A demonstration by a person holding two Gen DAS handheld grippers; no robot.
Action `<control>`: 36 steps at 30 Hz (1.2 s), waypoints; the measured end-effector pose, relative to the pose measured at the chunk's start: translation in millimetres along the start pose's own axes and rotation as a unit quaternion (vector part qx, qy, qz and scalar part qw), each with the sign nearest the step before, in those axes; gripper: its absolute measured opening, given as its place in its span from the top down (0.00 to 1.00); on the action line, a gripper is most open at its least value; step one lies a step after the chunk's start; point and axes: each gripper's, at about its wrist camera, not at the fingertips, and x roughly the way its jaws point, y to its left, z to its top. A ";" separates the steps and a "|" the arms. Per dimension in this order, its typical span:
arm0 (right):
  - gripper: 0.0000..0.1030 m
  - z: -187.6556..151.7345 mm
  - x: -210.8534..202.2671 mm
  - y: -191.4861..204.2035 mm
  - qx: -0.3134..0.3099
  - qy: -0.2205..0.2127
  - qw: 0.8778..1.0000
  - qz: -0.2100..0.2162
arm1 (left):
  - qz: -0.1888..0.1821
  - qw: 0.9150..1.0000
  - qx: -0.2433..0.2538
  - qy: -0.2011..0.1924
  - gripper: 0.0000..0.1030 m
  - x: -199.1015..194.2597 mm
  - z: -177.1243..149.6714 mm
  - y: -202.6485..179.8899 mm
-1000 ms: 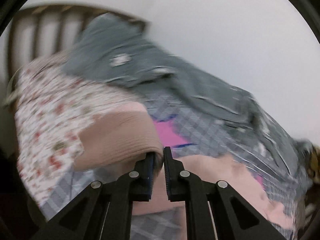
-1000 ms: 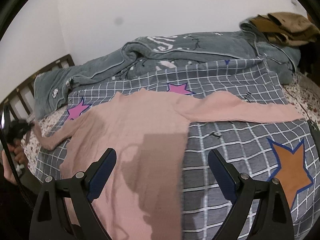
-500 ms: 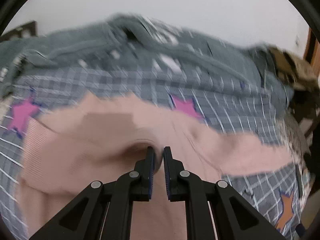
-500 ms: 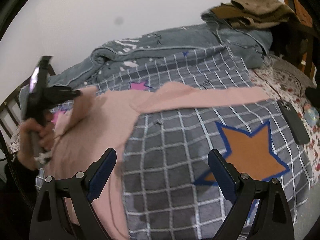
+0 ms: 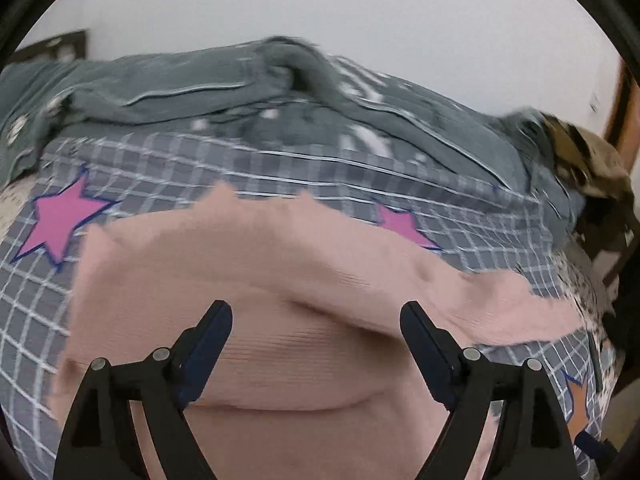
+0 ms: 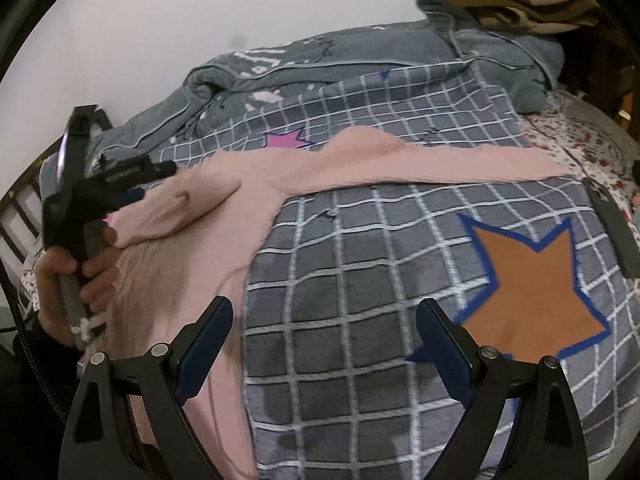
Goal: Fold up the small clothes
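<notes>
Pink ribbed knit top (image 5: 304,292), one sleeve folded across its body, other sleeve stretched flat

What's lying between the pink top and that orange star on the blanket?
Only bare checked blanket separates the pink top from the orange star, as the right wrist view shows.

Garment (image 5: 280,280): plain pale pink, fine ribbed knit. Blanket (image 6: 360,280): grey, white grid check, with pink stars and one orange star outlined in blue. Quilt (image 6: 360,52): grey-blue, white piping and motifs. Sheet (image 6: 576,140): white, small red floral. Folded cloth (image 6: 520,0): olive-brown.
</notes>
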 end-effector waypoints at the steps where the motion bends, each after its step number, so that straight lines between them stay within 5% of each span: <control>1: 0.11 1.5 2.5 5.0 -0.004 0.002 1.000 0.002 | 0.004 1.000 -0.013 -0.001 0.17 -1.2 1.8 15.3; 4: 0.11 9.1 11.7 23.4 -0.023 0.003 1.000 0.006 | 0.009 0.999 -0.029 -0.009 0.17 -6.9 5.9 50.7; 10: 0.11 34.9 35.9 72.8 -0.082 -0.007 0.997 0.008 | 0.113 0.993 -0.040 0.013 0.17 3.3 11.3 108.7; 16: 0.15 62.8 74.0 123.4 -0.136 -0.027 0.990 0.003 | 0.100 0.991 -0.058 0.071 0.21 35.2 2.4 152.6; 19: 0.20 75.6 99.1 146.7 -0.158 -0.026 0.987 0.001 | 0.073 0.993 -0.061 0.068 0.43 44.2 4.5 156.3; 20: 0.21 79.3 108.2 154.3 -0.166 -0.024 0.986 -0.001 | 0.071 0.994 -0.052 0.066 0.73 46.0 6.7 155.3; 21: 0.22 83.1 118.6 162.2 -0.174 -0.020 0.985 -0.003 | 0.071 0.995 -0.040 0.064 0.85 46.8 9.5 153.4; 25: 0.31 93.9 148.8 180.8 -0.189 -0.017 0.981 -0.040 | 0.063 0.996 -0.058 0.015 0.86 28.4 14.4 173.3; 27: 0.31 97.8 158.3 183.2 -0.184 -0.014 0.982 -0.044 | 0.036 0.996 -0.073 0.029 0.85 32.6 8.3 185.9; 35: 0.32 99.8 197.8 197.4 -0.191 0.021 0.981 -0.037 | 0.050 0.998 -0.037 0.015 0.71 39.7 -5.0 178.6; 36: 0.38 100.7 204.1 195.6 -0.184 0.029 0.982 -0.042 | 0.043 0.998 -0.042 0.014 0.70 39.5 -6.4 181.2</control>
